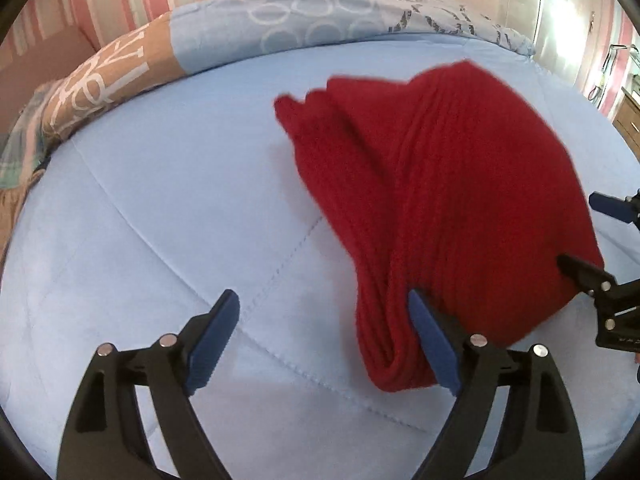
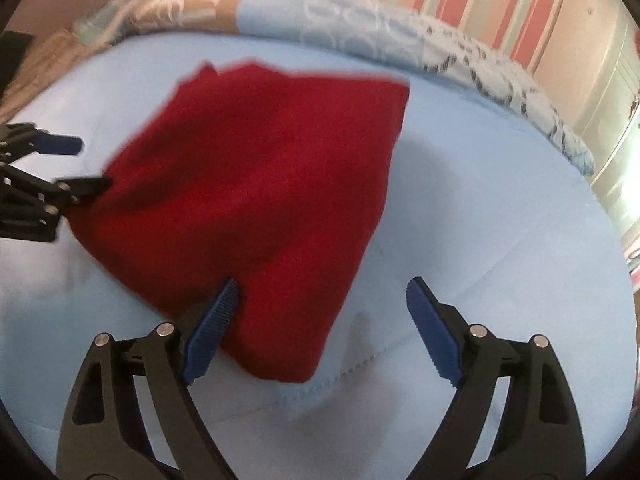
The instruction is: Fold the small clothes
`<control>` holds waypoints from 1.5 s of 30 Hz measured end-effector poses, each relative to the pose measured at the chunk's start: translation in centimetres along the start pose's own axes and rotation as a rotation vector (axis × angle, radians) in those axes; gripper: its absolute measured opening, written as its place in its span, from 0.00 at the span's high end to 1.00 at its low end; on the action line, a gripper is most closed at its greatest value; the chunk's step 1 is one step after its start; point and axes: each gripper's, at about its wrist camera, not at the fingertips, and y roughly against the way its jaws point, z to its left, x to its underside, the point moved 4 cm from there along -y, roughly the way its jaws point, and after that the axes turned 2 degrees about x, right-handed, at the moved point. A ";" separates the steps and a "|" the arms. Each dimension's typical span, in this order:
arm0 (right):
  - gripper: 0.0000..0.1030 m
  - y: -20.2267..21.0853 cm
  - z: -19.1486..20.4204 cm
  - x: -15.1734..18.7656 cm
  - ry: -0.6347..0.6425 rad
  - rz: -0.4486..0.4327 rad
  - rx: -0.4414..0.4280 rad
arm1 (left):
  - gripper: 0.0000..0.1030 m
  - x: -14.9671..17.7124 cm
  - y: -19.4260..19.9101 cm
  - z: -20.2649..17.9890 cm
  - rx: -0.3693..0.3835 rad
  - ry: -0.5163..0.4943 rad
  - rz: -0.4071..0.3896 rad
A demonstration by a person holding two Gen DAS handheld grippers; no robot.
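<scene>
Two grippers work one red knit garment [image 1: 452, 200] on a light blue quilted bedspread [image 1: 160, 208], with a patterned pillow [image 1: 312, 20] along the 12 o'clock edge. In the left wrist view the left gripper [image 1: 324, 332] stands wide apart, its right pad against the bunched edge of the garment at 5 o'clock, gripping nothing. In the right wrist view the right gripper [image 2: 320, 320] is likewise spread, with the garment's near corner lying between the pads, left pad touching the cloth. The knit looks already doubled into layers, so I judge a fold is partly made and the hands are between grasps. The next move likely calls for closing on the near edge at both corners and carrying it toward 12 o'clock, keeping the layers aligned.
</scene>
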 end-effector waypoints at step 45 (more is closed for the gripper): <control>0.03 26.1 7.7 7.5 -0.243 -0.368 0.093 | 0.02 14.1 27.4 -2.5 -0.240 0.154 -0.436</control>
